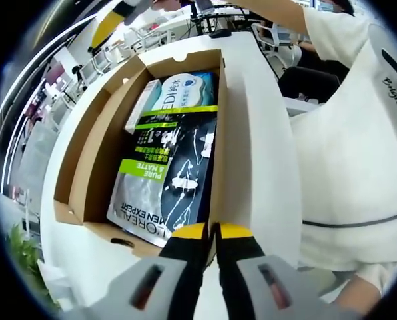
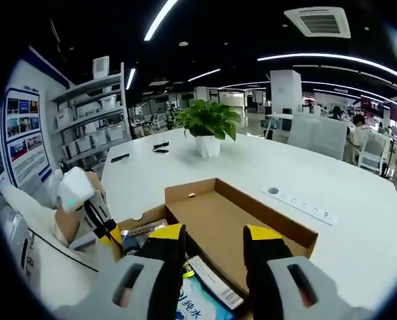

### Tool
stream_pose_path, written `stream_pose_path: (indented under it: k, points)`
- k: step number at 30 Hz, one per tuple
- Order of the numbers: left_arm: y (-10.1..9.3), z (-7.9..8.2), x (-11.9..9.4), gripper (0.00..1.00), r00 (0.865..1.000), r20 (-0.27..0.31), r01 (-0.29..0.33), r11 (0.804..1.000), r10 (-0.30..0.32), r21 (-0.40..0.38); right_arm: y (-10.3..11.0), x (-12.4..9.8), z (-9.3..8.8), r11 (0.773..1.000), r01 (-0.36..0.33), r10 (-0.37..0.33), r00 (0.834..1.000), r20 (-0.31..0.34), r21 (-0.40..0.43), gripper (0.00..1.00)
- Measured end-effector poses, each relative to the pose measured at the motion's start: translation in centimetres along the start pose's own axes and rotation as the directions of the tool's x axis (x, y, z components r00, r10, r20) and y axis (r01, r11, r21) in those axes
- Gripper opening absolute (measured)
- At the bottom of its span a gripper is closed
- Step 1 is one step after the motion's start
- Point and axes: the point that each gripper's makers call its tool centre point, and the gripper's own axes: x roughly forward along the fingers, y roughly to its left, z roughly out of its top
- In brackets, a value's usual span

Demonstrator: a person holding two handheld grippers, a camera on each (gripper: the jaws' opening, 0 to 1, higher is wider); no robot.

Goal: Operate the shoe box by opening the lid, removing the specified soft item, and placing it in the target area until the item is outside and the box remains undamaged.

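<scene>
Now, step: lid already open, soft item not yet lifted out.
Left tongs (image 1: 212,232): closed, pinching the shoe box (image 1: 92,173) at its near wall.
Right tongs (image 2: 215,235): open, empty, hovering above the box.
Soft item: likely the wipes pack (image 1: 182,90), at the far end from the left tongs.
Next: right tongs descend and grasp it, then set it on the bench (image 2: 345,193).
</scene>
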Motion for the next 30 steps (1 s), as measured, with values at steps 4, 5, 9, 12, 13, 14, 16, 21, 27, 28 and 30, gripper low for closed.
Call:
stream_pose_path:
  k: [4,5,9,12,13,14,16,21,27,28,30]
  points:
    - [0.0,0.0,0.0,0.04,1.0,0.002,-0.002,1.0,0.002,0.006,0.7,-0.5,0.0,0.999,-0.039,0.039,0.999,-0.009,0.029,0.36]
    - [0.0,0.0,0.0,0.04,1.0,0.003,-0.002,1.0,0.002,0.005,1.4,-0.6,0.0,0.993,-0.078,0.078,0.997,-0.001,0.085,0.36]
    - [0.0,-0.1,0.0,0.05,1.0,0.003,-0.003,1.0,0.003,0.004,2.2,-0.8,-0.1,0.985,-0.123,0.122,0.992,0.012,0.124,0.37]
    - [-0.1,-0.1,0.0,0.04,1.0,0.013,-0.001,0.999,0.001,0.038,2.4,-0.6,-0.7,0.993,-0.104,0.104,0.995,0.002,0.053,0.35]
    - [-0.1,-0.1,0.0,0.04,1.0,0.014,-0.001,0.999,0.001,0.043,2.6,-0.4,-0.9,0.992,-0.112,0.112,0.994,0.0,0.065,0.35]
    - [-0.1,-0.1,0.0,0.04,1.0,0.016,-0.001,0.999,0.001,0.042,3.0,-0.2,-1.2,0.988,-0.132,0.132,0.991,-0.001,0.082,0.35]
    - [-0.1,0.0,0.0,0.04,1.0,0.02,0.0,1.0,0.0,0.024,3.0,0.1,-1.6,0.99,-0.124,0.125,0.992,-0.01,0.066,0.34]
    - [0.0,0.0,0.0,0.04,1.0,0.02,0.0,1.0,-0.001,0.019,3.3,1.0,-3.5,0.99,-0.14,0.141,0.987,-0.072,0.014,0.29]
    - [0.0,0.0,0.0,0.04,1.0,0.018,-0.003,1.0,0.002,0.014,3.6,2.1,-4.9,0.982,-0.172,0.18,0.977,-0.115,0.079,0.3]
    - [0.0,0.0,0.0,0.04,1.0,0.018,-0.004,1.0,0.003,0.015,3.7,2.3,-5.0,0.978,-0.186,0.196,0.974,-0.11,0.092,0.31]
    - [0.0,0.0,0.0,0.04,1.0,0.019,-0.004,1.0,0.004,0.013,4.2,2.9,-5.9,0.969,-0.222,0.235,0.963,-0.129,0.11,0.33]
